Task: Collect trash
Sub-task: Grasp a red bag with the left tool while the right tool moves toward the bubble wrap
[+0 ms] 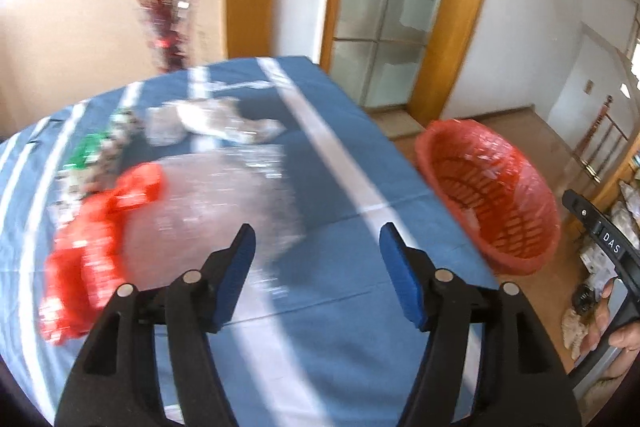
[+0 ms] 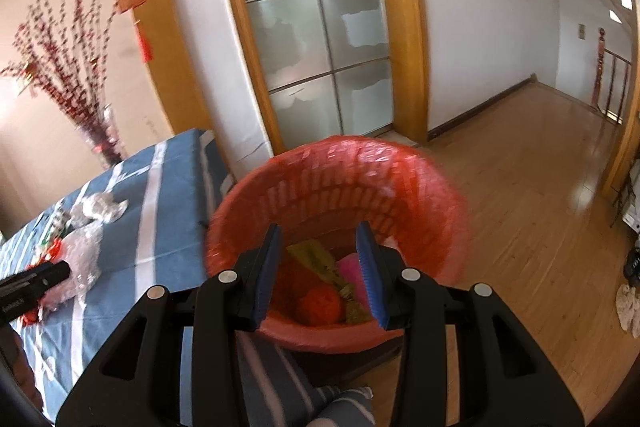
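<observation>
My left gripper [image 1: 318,239] is open and empty above a table with a blue striped cloth [image 1: 344,171]. Ahead of it lie a clear plastic bag [image 1: 224,203], a red wrapper [image 1: 96,239], a green wrapper [image 1: 86,151] and crumpled clear plastic [image 1: 216,121]. A red waste basket lined with a red bag [image 1: 492,195] stands off the table's right edge. My right gripper [image 2: 318,237] is open and empty, right above the basket [image 2: 332,183]. Inside the basket lie a red ball [image 2: 320,305], a yellow-green wrapper [image 2: 316,259] and a pink item [image 2: 350,267].
A vase of red blossom branches [image 2: 100,135] stands at the table's far corner. A frosted glass door in a wooden frame [image 2: 316,27] is behind. Wooden floor [image 2: 540,187] stretches to the right. The left gripper's body [image 2: 32,281] shows over the table.
</observation>
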`<control>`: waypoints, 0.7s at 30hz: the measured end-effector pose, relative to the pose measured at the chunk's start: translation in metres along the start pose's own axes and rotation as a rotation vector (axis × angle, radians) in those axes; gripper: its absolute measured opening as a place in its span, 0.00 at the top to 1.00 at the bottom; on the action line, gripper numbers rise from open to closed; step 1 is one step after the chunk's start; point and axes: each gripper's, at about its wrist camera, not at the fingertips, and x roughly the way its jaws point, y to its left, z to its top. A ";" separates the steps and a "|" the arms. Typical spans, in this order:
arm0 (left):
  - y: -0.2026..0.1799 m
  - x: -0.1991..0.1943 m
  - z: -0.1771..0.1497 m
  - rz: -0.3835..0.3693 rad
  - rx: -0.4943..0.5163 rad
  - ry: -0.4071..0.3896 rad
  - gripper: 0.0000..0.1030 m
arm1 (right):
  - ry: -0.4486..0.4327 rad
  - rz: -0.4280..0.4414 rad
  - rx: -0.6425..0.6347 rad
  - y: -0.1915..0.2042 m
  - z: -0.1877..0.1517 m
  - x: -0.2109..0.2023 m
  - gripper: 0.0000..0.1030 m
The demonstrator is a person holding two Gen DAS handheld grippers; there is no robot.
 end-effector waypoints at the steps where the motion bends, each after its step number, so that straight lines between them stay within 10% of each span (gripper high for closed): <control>1: 0.007 -0.005 -0.002 0.014 -0.007 -0.009 0.37 | 0.004 0.009 -0.007 0.005 -0.001 0.001 0.61; 10: 0.115 -0.043 -0.025 0.191 -0.145 -0.037 0.35 | 0.053 0.108 -0.086 0.058 -0.014 0.005 0.61; 21: 0.169 -0.024 -0.051 0.168 -0.271 0.050 0.36 | 0.077 0.159 -0.159 0.098 -0.026 -0.001 0.61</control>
